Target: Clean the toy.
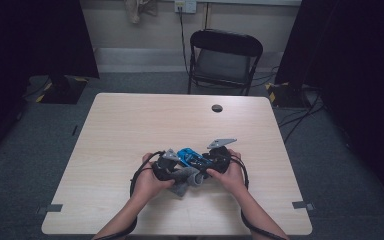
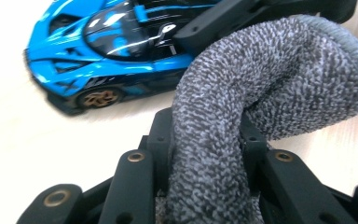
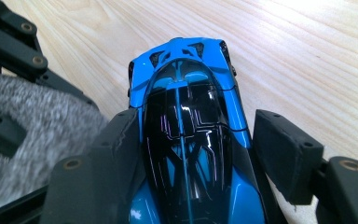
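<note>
A blue and black toy car point(image 1: 189, 155) sits on the wooden table point(image 1: 130, 120) between my two hands. My right gripper point(image 3: 196, 121) is shut on the car point(image 3: 186, 140), one jaw along each side of it. My left gripper point(image 2: 207, 135) is shut on a grey fluffy cloth point(image 2: 270, 79), which arches up out of the jaws and hangs right beside the car point(image 2: 112, 51). In the high view the cloth point(image 1: 186, 181) lies just in front of the car, with the left gripper point(image 1: 169, 166) and right gripper point(image 1: 214, 161) close together. The left gripper point(image 3: 14, 46) and cloth point(image 3: 42, 126) also appear left of the car.
A black folding chair point(image 1: 225, 55) stands beyond the table's far edge. A round cable hole point(image 1: 217, 108) sits near the far middle of the tabletop. Tape marks point(image 1: 54, 207) lie at the near corners. Dark curtains flank the room, and cables run across the floor at right.
</note>
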Tool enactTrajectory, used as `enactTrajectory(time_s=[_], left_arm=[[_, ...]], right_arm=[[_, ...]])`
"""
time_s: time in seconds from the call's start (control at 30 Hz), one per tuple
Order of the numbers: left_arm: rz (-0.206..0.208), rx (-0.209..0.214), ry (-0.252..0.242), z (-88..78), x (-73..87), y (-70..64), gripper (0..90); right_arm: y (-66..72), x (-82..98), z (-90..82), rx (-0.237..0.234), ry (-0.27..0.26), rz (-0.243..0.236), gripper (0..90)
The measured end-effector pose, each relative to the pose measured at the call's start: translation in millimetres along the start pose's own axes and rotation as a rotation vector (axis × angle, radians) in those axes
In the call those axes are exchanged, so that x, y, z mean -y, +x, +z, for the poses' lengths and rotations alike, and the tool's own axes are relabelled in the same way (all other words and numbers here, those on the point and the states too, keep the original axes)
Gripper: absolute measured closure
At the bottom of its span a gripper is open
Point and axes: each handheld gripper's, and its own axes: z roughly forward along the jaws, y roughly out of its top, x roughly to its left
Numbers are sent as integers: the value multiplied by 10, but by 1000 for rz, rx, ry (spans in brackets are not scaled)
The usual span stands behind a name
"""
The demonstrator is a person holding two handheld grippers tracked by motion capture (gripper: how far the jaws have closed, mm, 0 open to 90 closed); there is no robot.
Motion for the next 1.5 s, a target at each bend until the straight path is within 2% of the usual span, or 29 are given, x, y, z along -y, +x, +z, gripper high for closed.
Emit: enactTrajectory(time_s=[0.17, 0.3, 0.43, 0.8, 1.23, 1.33, 1.5], left_arm=[[-26, -14, -7, -42, 25, 86, 662], [-33, -20, 6, -79, 33, 137, 662], [-52, -37, -10, -94, 50, 183, 662], [-72, -57, -3, -164, 78, 294, 662], [-106, -139, -13, -312, 166, 458, 663], [-124, -146, -15, -352, 198, 504, 664], [-117, -150, -18, -418, 215, 481, 663]], right_arm=[[0, 0, 0, 0, 0, 0, 330], [0, -1, 0, 0, 0, 0, 330], [1, 0, 0, 1, 0, -1, 330], [0, 4, 0, 0, -3, 1, 329], [1, 11, 0, 0, -9, 1, 329], [2, 15, -1, 1, -11, 0, 329], [2, 14, 0, 2, -10, 0, 328]])
